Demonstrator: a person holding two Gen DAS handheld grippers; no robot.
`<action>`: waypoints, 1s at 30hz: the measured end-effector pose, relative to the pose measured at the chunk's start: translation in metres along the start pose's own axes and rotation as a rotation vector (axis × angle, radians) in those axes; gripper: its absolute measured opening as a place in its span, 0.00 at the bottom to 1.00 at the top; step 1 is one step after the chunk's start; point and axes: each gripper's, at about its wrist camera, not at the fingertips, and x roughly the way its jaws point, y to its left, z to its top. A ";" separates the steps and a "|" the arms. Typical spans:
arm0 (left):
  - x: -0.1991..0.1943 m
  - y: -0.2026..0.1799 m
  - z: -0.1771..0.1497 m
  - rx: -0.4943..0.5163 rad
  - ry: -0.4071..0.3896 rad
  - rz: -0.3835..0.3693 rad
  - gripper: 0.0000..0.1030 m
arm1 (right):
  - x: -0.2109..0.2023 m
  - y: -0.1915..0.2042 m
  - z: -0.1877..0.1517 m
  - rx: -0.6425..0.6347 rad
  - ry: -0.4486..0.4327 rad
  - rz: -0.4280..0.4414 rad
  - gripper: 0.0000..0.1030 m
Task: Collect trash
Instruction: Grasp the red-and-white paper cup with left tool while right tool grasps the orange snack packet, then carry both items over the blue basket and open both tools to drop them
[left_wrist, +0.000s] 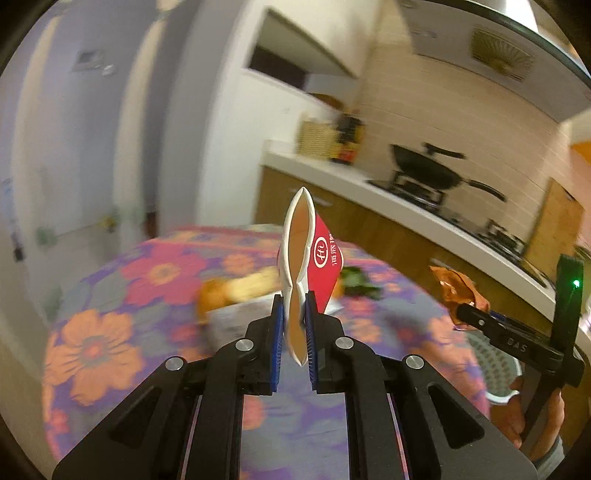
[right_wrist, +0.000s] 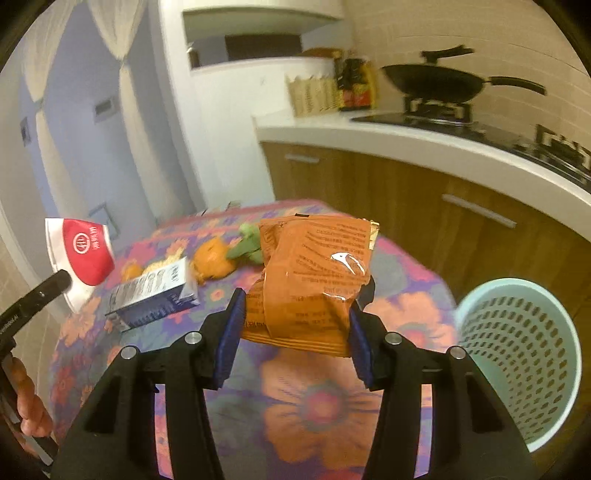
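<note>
Carrying two pieces at once: our left tongs (left_wrist: 294, 314) pinch narrow on the squashed red-and-white paper cup (left_wrist: 308, 254), our right tongs (right_wrist: 295, 325) clamp the crinkled orange foil snack packet (right_wrist: 314, 273), both lifted above the floral-cloth bench (right_wrist: 317, 398). Pale green perforated plastic bin (right_wrist: 517, 339) sits just right of the bench. We'd swing the packet over the rim first, then open; cup follows. Blue-white carton (right_wrist: 155, 295) left on the bench.
</note>
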 end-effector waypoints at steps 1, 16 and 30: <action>0.003 -0.010 0.001 0.013 0.003 -0.018 0.09 | -0.004 -0.007 0.000 0.011 -0.007 -0.004 0.46; 0.066 -0.173 0.002 0.179 0.075 -0.263 0.09 | -0.055 -0.163 -0.025 0.245 -0.059 -0.193 0.46; 0.138 -0.284 -0.043 0.320 0.270 -0.383 0.10 | -0.042 -0.265 -0.079 0.499 0.083 -0.267 0.48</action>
